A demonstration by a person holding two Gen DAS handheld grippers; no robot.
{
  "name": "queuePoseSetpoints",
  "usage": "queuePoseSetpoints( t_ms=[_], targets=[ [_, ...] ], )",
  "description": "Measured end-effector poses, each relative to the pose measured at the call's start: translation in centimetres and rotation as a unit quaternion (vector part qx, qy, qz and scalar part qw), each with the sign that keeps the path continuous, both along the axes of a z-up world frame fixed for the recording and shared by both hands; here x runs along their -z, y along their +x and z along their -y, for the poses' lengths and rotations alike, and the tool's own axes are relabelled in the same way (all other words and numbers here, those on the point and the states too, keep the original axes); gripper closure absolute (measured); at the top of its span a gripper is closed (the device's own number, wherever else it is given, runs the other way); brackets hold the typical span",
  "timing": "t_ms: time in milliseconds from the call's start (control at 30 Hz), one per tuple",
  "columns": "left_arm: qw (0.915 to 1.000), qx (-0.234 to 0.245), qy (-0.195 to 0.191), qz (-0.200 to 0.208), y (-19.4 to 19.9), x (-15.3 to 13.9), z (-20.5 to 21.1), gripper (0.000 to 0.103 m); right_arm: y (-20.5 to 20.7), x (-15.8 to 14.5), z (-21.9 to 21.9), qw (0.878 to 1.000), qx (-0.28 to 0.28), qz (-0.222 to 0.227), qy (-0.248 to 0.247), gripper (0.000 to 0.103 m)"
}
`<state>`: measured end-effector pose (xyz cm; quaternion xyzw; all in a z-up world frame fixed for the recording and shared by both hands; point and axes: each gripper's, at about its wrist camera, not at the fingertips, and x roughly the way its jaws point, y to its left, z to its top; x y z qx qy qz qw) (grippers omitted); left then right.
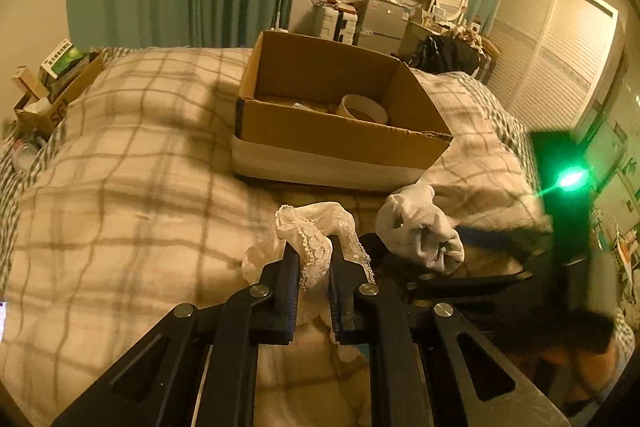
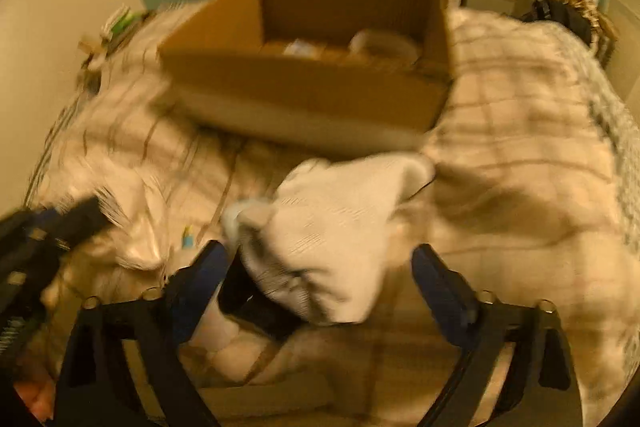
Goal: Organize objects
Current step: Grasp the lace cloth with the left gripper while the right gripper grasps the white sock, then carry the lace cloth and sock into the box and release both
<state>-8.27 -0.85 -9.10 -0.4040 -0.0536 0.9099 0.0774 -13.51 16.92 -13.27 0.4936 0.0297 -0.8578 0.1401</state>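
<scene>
Your left gripper is pinching the lace cloth on the bed; your right gripper is straddling the white sock, fingers spread, before the cardboard box.

Left gripper: two matte black fingers with flat rectangular pads, carried on black slotted linkage arms joined by round silver screw heads. Right gripper: black linkage arms with elongated cut-outs and small metallic screws, its fingers faced in dark blue; image blurred, no markings legible.
</scene>
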Motion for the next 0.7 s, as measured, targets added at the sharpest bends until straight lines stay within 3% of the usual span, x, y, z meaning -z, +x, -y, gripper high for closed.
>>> queuePoseSetpoints(
  t_ms=[33, 167, 500, 600, 700],
  targets=[
    [1.0, -0.002, 0.003, 0.0, 0.2, 0.0, 0.1, 0.091, 0.0, 0.5, 0.4, 1.0, -0.001, 0.006, 0.009, 0.04],
    [0.9999, -0.008, 0.005, 0.007, 1.4, 0.0, 0.5, 0.091, 1.2, -0.4, 0.7, 0.999, 0.003, -0.022, 0.025, 0.053],
    [0.9999, -0.003, 0.009, -0.005, 3.0, -3.0, 0.5, 0.091, 6.7, -7.7, 0.9, 0.993, -0.016, -0.113, 0.026, 0.061],
    [0.9997, 0.016, 0.012, -0.016, 2.7, -5.4, 0.1, 0.091, 7.7, -9.9, 1.6, 0.991, -0.03, -0.127, 0.028, 0.061],
    [0.9987, 0.026, -0.009, -0.043, 2.2, -8.1, -0.4, 0.091, 8.3, -12.8, 1.9, 0.988, -0.04, -0.147, 0.027, 0.061]
  ],
)
